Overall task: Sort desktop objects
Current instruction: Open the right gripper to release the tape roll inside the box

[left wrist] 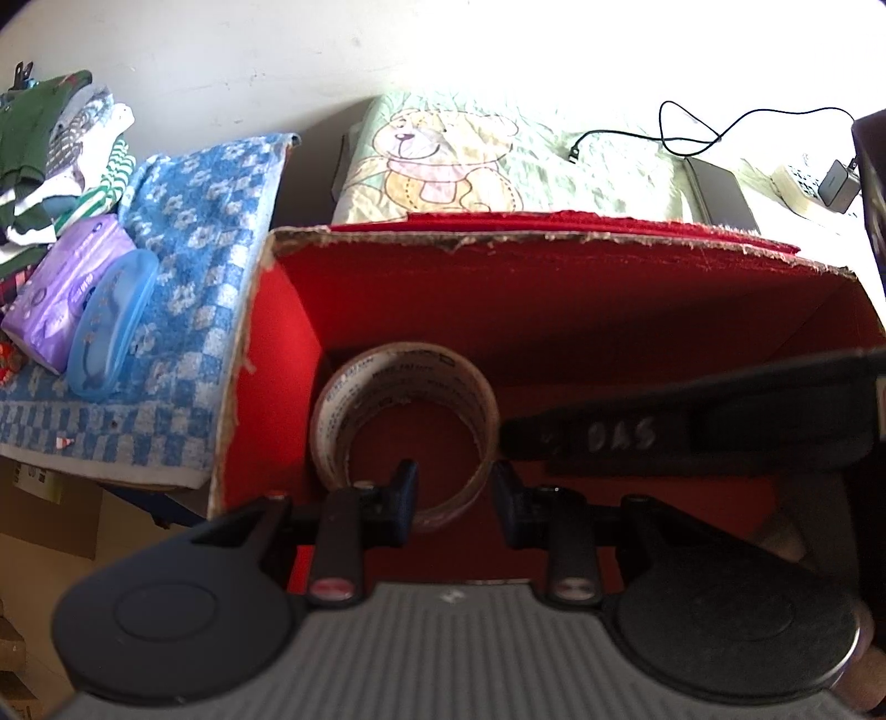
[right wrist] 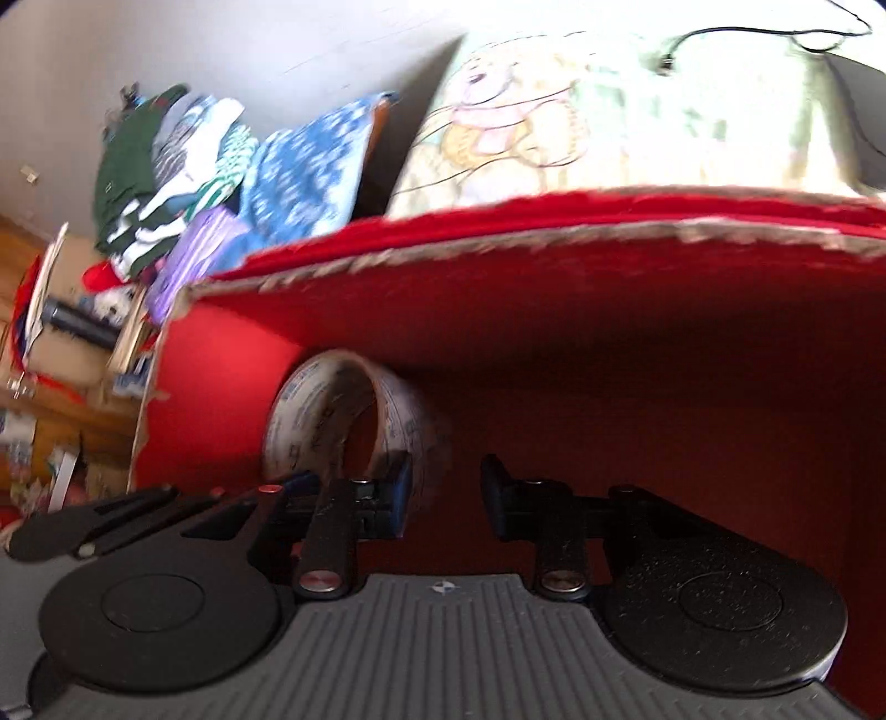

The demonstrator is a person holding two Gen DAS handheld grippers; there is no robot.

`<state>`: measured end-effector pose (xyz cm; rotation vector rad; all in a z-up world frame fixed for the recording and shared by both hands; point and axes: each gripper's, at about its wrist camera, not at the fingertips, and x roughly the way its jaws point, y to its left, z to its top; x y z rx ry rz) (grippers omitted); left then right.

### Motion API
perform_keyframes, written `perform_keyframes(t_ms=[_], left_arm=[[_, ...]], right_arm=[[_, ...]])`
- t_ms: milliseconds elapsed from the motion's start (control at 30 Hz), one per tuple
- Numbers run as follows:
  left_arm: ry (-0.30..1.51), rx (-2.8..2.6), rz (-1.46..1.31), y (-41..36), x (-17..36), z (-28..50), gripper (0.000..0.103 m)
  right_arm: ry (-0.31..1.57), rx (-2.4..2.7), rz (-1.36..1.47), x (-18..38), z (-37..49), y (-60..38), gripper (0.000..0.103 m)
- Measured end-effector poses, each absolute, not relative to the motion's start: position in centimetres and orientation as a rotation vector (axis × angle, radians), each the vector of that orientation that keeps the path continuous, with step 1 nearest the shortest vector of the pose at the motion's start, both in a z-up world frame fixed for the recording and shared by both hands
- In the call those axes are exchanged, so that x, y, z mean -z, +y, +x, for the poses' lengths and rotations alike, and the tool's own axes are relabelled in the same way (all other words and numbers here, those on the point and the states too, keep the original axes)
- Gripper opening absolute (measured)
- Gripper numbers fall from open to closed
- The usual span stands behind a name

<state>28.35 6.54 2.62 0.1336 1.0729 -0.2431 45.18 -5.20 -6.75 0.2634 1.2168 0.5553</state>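
Left wrist alone shows the blue case (left wrist: 111, 327) beside the red box (left wrist: 554, 288).

Your light's pouring in from the far right, so the wall (left wrist: 581, 50) and the bear blanket (left wrist: 498, 155) blow out to white. Inside the red box (left wrist: 554, 310) it's dim and shadowy, darkest on the right. Your right wrist view is smeared with motion blur, worst on the clothes pile (right wrist: 160, 171). Both views bend hard at the edges, with dark fisheye corners.
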Motion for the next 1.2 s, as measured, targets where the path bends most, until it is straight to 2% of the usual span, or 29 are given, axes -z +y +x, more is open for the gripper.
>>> perform_keyframes(t_ms=[67, 133, 300, 567, 1200], left_arm=[[1.073, 0.24, 0.137, 6.5, -2.5, 28.6, 0.033], [1.076, 0.237, 0.141, 6.3, -2.5, 28.6, 0.033], [1.074, 0.225, 0.152, 6.1, -2.5, 28.5, 0.034], [1.06, 0.187, 0.193, 5.3, -2.3, 28.6, 0.042], [1.061, 0.183, 0.198, 5.3, -2.2, 28.6, 0.044]], right_arm=[[1.196, -0.573, 0.264, 6.6, 45.3, -5.2, 0.02], [1.205, -0.575, 0.309, 7.0, 45.6, -5.7, 0.02], [1.235, -0.566, 0.372, 7.7, 45.9, -6.6, 0.024], [1.243, -0.559, 0.397, 7.8, 46.0, -6.7, 0.027], [1.233, -0.549, 0.421, 7.8, 46.3, -6.3, 0.03]])
